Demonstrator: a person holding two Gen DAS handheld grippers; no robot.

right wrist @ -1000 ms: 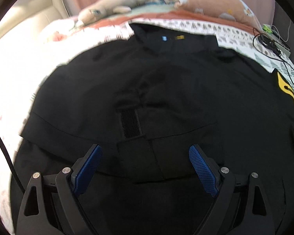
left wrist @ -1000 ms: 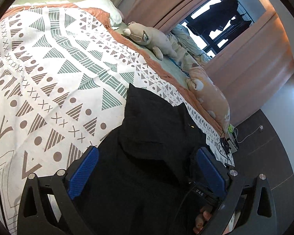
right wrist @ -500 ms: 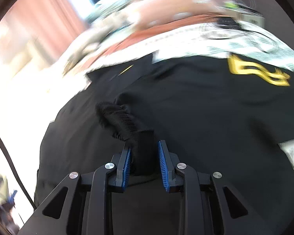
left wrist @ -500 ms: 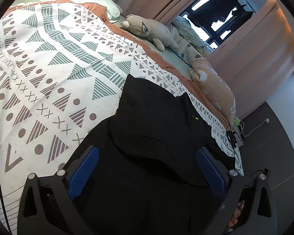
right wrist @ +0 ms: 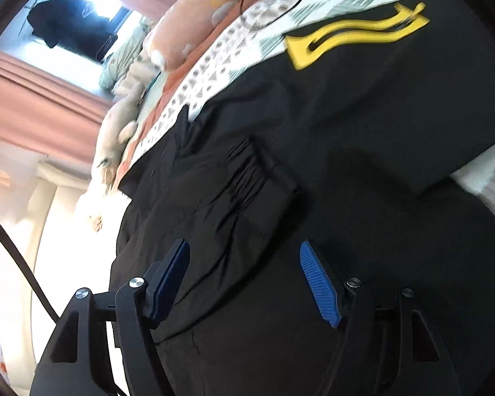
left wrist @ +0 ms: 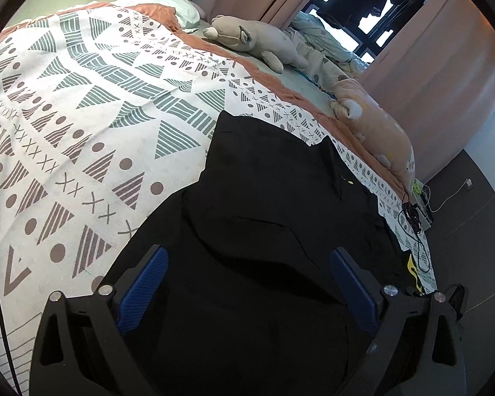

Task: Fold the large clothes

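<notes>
1. Left tool (left wrist: pixel 247 283): jaws wide apart, just narrowed slightly, nothing clamped, black garment (left wrist: pixel 274 217) below.
2. Right tool (right wrist: pixel 244 280): jaws just reopened, apart, gathered cuff (right wrist: pixel 247 178) between them, unpinched.
3. Garment spread on patterned bedspread (left wrist: pixel 82 115); yellow print (right wrist: pixel 353 33) near bed edge.
4. Open bedspread on the left in the left wrist view; plush toys (left wrist: pixel 257 39) along far edge, cables (left wrist: pixel 412 217) at corner.

Left wrist view: looks down along the bed (left wrist: pixel 82 125) toward the window (left wrist: pixel 346 10), close above the black garment (left wrist: pixel 264 231). Right wrist view: rolled sideways, closer still, over the garment (right wrist: pixel 346 132). Both share garment, plush toys (left wrist: pixel 257 39) and window.
</notes>
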